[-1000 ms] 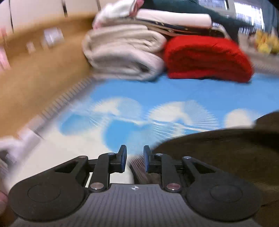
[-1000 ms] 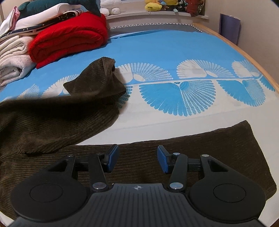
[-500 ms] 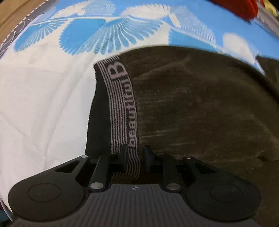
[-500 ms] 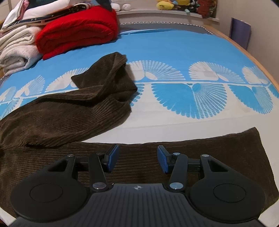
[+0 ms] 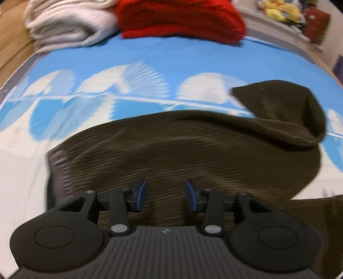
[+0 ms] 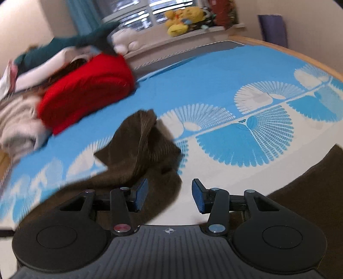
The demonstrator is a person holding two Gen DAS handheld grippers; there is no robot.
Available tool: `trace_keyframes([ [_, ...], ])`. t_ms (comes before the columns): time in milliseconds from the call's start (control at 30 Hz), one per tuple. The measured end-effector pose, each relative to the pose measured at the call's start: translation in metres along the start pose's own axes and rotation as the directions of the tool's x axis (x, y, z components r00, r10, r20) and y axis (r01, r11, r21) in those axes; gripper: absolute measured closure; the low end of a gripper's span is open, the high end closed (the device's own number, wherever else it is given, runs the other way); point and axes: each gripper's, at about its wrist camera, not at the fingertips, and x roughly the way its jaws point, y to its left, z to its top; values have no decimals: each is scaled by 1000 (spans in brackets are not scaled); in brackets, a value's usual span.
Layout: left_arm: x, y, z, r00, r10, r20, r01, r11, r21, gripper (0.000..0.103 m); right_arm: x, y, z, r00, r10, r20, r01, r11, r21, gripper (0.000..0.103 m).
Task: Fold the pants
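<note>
Dark brown corduroy pants [image 5: 193,154] lie spread on the blue and white bed sheet [image 5: 150,60]. Their striped waistband [image 5: 60,165] is at the left, and one leg end [image 5: 289,111] is folded back at the right. My left gripper [image 5: 166,188] hovers over the seat of the pants; its jaws are opening with nothing pinched between them. In the right wrist view the crumpled leg [image 6: 145,150] lies ahead and left, the other leg [image 6: 310,193] at the right. My right gripper [image 6: 169,191] is open, its jaws closing slightly, over the leg's edge and bare sheet.
A folded red blanket [image 5: 182,19] and beige towels [image 5: 68,23] are stacked at the head of the bed. Plush toys [image 6: 184,19] sit on the window ledge. The wooden bed edge [image 6: 300,55] runs along the right side.
My left gripper was shut on the waistband half a second ago; it has let go, widened and pulled back over the pants. The right gripper has rolled and shifted toward the crumpled leg.
</note>
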Motion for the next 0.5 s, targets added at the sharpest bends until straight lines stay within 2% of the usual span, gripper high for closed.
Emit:
trace_keyframes([
  [133,3,-40,6,999,-49,13,49,999,12,59,38,-10,6,998,-17,-65,25,992,125,55],
  [233,12,-55,13,998,-60,9,59,998,20,59,70,-22,3,992,-8,-128,39,969,242,55],
  [400,26,-69,23,997,-83,-9,83,996,22,59,121,-44,-8,979,34,-199,62,889,454,54],
  [500,36,-75,30,996,-89,-15,90,996,30,59,141,-49,-13,980,64,-190,48,846,531,52],
])
